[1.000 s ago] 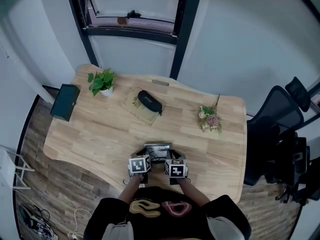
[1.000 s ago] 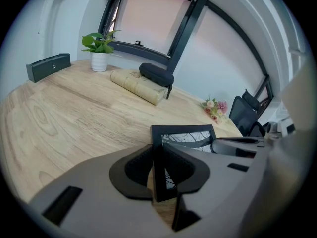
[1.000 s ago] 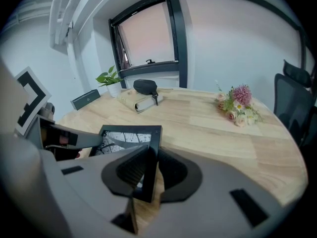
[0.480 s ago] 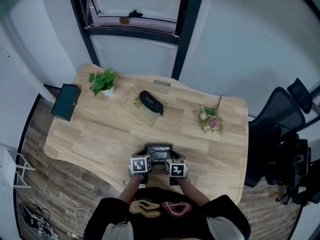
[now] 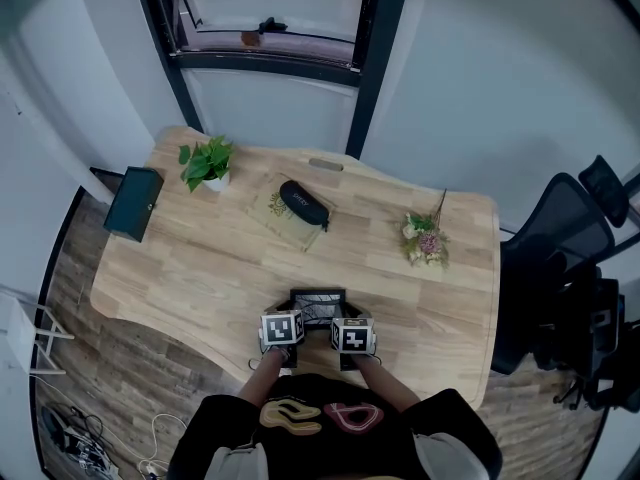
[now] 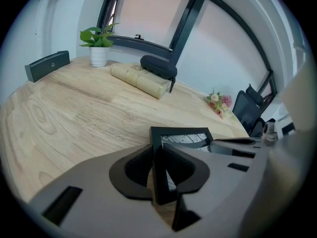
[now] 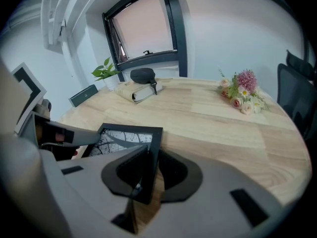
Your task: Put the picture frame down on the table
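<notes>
A black picture frame (image 5: 317, 306) with a dark line drawing lies low over the near edge of the wooden table (image 5: 200, 258). My left gripper (image 5: 283, 330) is shut on its left rail (image 6: 157, 167), and my right gripper (image 5: 351, 336) is shut on its right rail (image 7: 148, 165). In the left gripper view the frame (image 6: 183, 140) slants slightly toward the tabletop; whether it touches the wood I cannot tell. The right gripper view shows the frame (image 7: 130, 140) with the left gripper's body at the left.
On the table stand a potted plant (image 5: 205, 162), a dark green box (image 5: 132, 204), a black case on a book (image 5: 299, 206) and a small flower bunch (image 5: 424, 240). A black office chair (image 5: 560, 268) is at the right. A window frame (image 5: 270, 58) is behind.
The view has shifted slightly. Both grippers and the frame stay at the near table edge, with no clear movement.
</notes>
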The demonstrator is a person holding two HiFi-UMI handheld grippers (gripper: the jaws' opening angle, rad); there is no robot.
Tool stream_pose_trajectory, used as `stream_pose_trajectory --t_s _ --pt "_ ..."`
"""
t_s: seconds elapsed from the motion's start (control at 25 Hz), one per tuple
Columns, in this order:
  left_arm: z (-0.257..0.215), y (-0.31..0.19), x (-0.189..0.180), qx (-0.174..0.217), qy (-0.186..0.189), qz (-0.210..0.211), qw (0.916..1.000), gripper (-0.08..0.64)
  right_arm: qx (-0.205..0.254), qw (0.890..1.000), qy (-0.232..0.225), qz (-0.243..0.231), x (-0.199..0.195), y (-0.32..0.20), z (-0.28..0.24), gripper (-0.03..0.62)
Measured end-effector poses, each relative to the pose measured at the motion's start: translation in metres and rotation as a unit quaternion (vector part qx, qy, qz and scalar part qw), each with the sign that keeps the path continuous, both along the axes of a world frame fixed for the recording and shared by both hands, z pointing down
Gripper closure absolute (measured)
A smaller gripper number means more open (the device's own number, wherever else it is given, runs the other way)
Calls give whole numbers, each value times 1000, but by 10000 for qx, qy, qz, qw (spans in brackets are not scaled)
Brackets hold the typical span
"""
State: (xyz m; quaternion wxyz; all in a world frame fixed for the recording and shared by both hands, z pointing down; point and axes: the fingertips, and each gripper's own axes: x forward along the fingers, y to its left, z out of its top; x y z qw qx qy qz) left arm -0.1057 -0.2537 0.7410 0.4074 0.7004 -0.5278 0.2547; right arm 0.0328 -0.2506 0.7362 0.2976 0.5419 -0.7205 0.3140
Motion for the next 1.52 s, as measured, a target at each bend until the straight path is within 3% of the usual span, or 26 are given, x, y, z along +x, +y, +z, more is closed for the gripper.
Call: stream_pose_trajectory --t_s 0.8,0.96,1.28,1.52 --pt "8 4 -2 -270 54 -122 9995 476 -88 9999 -37 -64 -2 1 5 512" --pt "5 1 -7 -111 -79 -189 9997 408 34 9998 -176 -111 -4 -1 -1 471" --pt "-32 -6 -9 442 143 -252 9986 408 666 9966 -388 -301 -3 -9 -38 448" --pt "-65 -5 -1 853 513 -200 9948 402 1008 9929 -565 -281 1 -7 -67 434"
